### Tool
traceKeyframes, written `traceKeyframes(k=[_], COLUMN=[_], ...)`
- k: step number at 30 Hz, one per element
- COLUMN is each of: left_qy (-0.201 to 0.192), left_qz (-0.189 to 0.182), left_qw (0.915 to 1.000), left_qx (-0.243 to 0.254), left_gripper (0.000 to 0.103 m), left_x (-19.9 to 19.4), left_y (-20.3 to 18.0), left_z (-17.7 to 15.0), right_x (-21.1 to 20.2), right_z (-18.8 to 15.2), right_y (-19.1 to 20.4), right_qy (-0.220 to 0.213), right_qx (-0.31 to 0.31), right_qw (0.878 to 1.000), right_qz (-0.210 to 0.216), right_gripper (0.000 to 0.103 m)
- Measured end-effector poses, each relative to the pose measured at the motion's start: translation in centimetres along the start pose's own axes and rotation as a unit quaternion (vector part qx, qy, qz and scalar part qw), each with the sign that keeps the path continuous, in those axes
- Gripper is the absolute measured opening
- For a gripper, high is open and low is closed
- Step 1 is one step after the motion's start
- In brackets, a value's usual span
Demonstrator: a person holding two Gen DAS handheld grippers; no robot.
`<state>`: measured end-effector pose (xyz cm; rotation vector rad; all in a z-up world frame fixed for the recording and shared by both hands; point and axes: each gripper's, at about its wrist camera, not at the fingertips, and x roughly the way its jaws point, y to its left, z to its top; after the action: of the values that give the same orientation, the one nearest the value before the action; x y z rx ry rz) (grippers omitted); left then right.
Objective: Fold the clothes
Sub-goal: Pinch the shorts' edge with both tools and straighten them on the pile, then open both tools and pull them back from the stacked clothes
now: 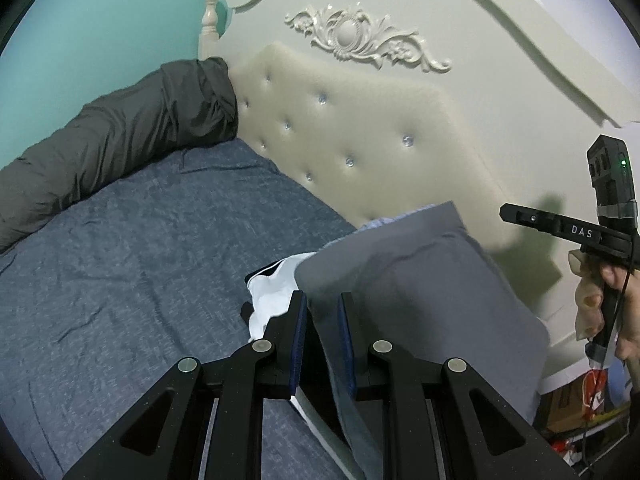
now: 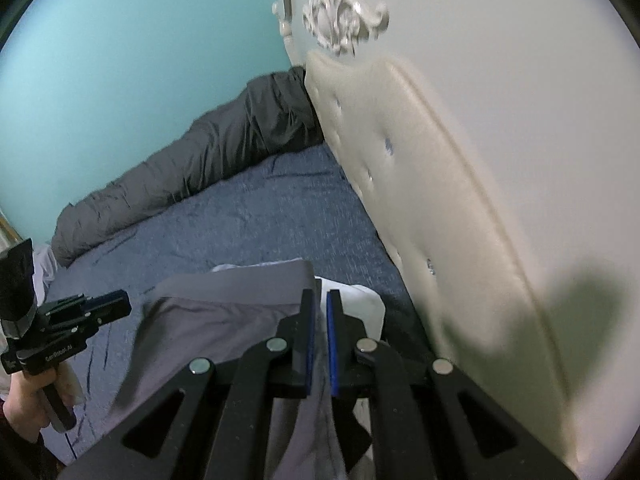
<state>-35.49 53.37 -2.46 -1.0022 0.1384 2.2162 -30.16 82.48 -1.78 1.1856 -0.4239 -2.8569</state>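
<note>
Grippers: L gripper (image 1: 323, 304) and R gripper (image 2: 321, 300) each pinch edge of grey garment (image 1: 420, 280), held lifted above blue bedsheet (image 1: 140, 248), near tufted headboard (image 1: 360, 128); white garment (image 1: 272, 292) beneath.

Both wrist views look closely along their fingers, low over the blue-covered bed (image 1: 132, 240). Both face the cream tufted headboard (image 2: 420, 168), sharing the rolled dark grey duvet (image 1: 120, 136).

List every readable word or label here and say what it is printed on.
"DAS": white letters on the black right gripper, seen from the left wrist.
"GenRobot.AI": faint print on the black left gripper, only just readable.
Red-and-white packaging beside the bed: print too blurred to read.
</note>
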Motion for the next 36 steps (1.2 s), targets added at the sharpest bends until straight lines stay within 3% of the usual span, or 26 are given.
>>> traceKeyframes(k=[3, 6, 13, 18, 26, 36], left_qy=[-0.009, -0.017, -0.034, -0.046, -0.064, -0.088], left_qz=[-0.001, -0.002, -0.007, -0.006, -0.007, 0.006], left_qw=[1.0000, 0.9999, 0.9994, 0.9989, 0.9979, 0.9961], left_qx=[0.000, -0.001, 0.001, 0.006, 0.004, 0.009], left_gripper=[0.019, 0.029, 0.031, 0.035, 0.040, 0.052], left_x=[-2.2, -4.4, -9.0, -12.1, -16.6, -22.0], left_y=[-0.5, -1.3, -3.3, -4.6, -5.8, -7.2], left_z=[-0.7, -1.3, -2.6, -3.4, -5.2, -7.3], right_x=[-2.3, -4.2, -8.4, -11.2, -15.9, -20.1], right_z=[-0.8, -1.7, -3.8, -5.4, -8.1, -11.2], right_y=[0.6, 1.4, 3.6, 4.9, 7.4, 10.2], right_qy=[-0.020, -0.035, -0.057, -0.071, -0.092, -0.108], right_qx=[0.002, 0.006, 0.010, 0.013, 0.005, 0.003], right_qw=[1.000, 0.999, 0.998, 0.997, 0.996, 0.994], right_qz=[0.001, 0.005, 0.013, 0.012, -0.004, -0.007], right_gripper=[0.005, 0.005, 0.007, 0.021, 0.031, 0.035])
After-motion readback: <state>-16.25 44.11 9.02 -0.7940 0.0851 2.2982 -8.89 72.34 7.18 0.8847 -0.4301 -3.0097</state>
